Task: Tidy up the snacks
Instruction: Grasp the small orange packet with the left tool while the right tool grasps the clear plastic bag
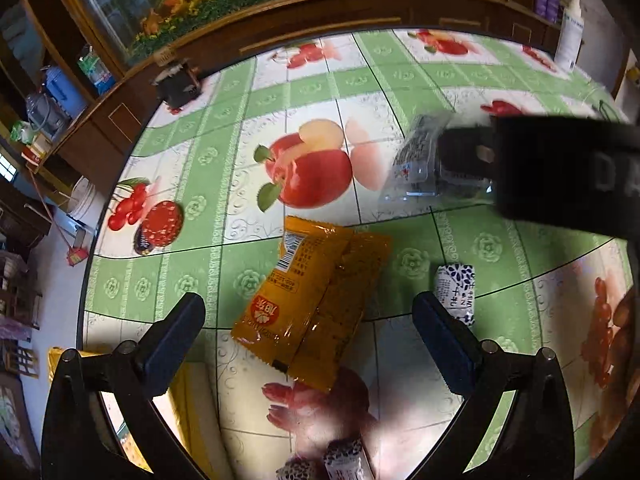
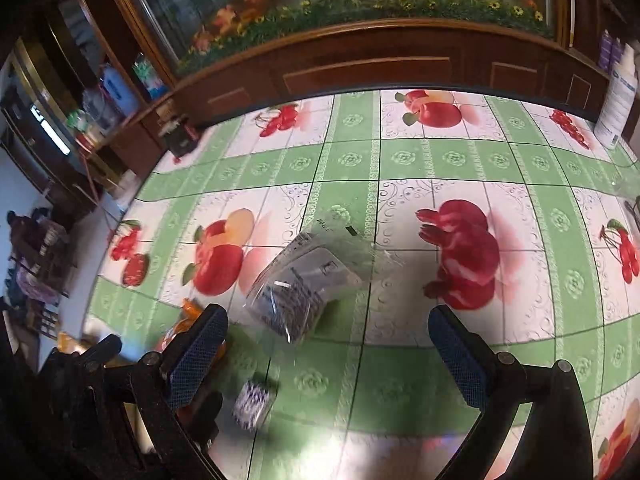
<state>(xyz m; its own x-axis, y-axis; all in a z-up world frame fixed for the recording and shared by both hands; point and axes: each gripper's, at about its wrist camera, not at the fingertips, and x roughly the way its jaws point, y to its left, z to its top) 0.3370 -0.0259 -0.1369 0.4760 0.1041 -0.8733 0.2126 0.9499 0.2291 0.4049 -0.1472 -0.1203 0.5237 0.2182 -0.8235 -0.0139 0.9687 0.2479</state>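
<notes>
Where it lies on the tablecloth (image 1: pixel 248 128), the orange packet (image 1: pixel 316 304) looks glossy and crinkled.

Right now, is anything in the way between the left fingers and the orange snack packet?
Nothing visible. The orange packet lies flat on the tablecloth, between the open left gripper fingers, with bare cloth around it.

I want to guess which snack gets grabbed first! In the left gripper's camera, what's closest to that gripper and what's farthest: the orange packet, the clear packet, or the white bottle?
1. Orange packet: right between the open left gripper fingers.
2. Clear packet: farther out, to the right.
3. White bottle: far right table edge.
</notes>
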